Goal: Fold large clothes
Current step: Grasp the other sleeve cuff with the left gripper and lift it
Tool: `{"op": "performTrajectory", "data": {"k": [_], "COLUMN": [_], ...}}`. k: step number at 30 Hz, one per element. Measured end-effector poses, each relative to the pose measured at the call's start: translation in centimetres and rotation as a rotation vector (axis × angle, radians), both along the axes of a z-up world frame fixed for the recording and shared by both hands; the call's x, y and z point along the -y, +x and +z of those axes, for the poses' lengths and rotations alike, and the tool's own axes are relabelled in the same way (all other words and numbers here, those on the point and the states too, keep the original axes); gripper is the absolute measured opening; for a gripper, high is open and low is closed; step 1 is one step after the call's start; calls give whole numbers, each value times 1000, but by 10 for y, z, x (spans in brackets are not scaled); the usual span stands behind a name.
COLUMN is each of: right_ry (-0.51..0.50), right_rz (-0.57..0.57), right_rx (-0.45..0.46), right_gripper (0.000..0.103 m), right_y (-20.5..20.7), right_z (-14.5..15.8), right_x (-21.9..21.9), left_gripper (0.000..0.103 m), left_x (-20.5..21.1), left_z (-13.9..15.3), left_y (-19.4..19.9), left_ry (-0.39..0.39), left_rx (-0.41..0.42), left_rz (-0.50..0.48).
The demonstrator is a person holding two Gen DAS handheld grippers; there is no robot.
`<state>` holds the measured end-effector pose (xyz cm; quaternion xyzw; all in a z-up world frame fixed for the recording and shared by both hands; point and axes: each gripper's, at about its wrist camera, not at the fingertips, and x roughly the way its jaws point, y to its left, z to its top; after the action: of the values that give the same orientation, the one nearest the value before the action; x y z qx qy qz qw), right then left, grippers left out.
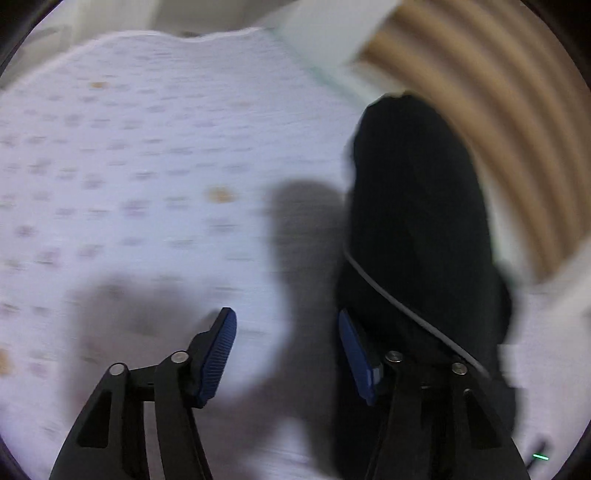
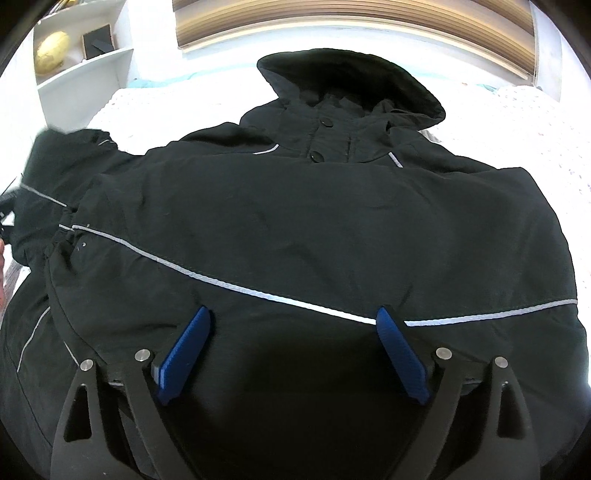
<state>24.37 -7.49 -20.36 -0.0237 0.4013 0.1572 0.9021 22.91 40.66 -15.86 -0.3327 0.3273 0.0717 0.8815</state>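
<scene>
A black hooded jacket [image 2: 295,206] with grey reflective piping lies front up on a white bedspread [image 2: 517,122], hood [image 2: 351,77] at the far end. One sleeve [image 2: 51,177] sticks out at the left. My right gripper [image 2: 293,312] hovers over the jacket's lower half, blue pads [image 2: 184,354] wide apart, open, gripping nothing. The left wrist view is blurred. There my left gripper [image 1: 286,315] is open over the patterned bedspread [image 1: 147,166], with only bedspread showing between its pads. A black sleeve [image 1: 417,221] with a grey stripe lies just right of its right finger [image 1: 356,354].
A ribbed wooden headboard [image 2: 354,22] runs along the far end of the bed. White shelves [image 2: 85,70] with a golden ball [image 2: 51,48] and a dark frame stand at the far left. White bedspread lies bare to the left of the sleeve in the left wrist view.
</scene>
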Motion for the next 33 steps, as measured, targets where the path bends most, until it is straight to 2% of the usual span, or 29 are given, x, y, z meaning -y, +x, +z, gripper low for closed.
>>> {"op": "performTrajectory", "data": {"k": [3,5,8,9,11,13,15,16,18,19,22,24,26,30,31,33], "right_ry": [3,4,4,5,7,12,12,12,13,13,12,10,7,4,3,1], "right_rz": [4,6,6,6,5,8,9,9,10,10,9,9,8,8,7,8], "right_rx": [1,2,1,1,1,1,2,3,3,3,3,3,3,3,4,3], "right_gripper": [95,95,95,96,96,97,97,97,97,97,98,98,98,98,98,98], "right_y": [0,0,-1,-1,-1,-1,-1,-1,-1,-1,-1,-1,-1,-1,-1,0], "right_z": [0,-1,-1,-1,-1,-1,-1,-1,-2,-2,-2,-3,-3,-3,-3,-4], "right_x": [0,0,0,0,-1,0,0,0,-1,-1,-1,-1,-2,-3,-3,-3], "left_gripper": [57,60,65,65,65,65,63,58,21,11,6,6,5,6,9,38], "left_x": [24,37,59,67,70,83,90,95,91,87,80,67,49,17,9,-2], "left_z": [25,32,34,26,9,-12,-20,-23,-18,-11,21,43,61,68,61,40], "left_y": [0,9,37,53,66,85,90,90,93,88,58,34,19,21,26,28], "left_ry": [-92,-150,-149,-139,-168,-228,-225,-209,-159,-130,-63,-35,2,-4,-23,-81], "left_rx": [151,196,139,90,26,-7,-24,-25,-37,-19,88,154,185,165,136,78], "left_rz": [-140,-211,-238,-242,-257,-285,-280,-275,-246,-222,-169,-144,-109,-105,-103,-88]}}
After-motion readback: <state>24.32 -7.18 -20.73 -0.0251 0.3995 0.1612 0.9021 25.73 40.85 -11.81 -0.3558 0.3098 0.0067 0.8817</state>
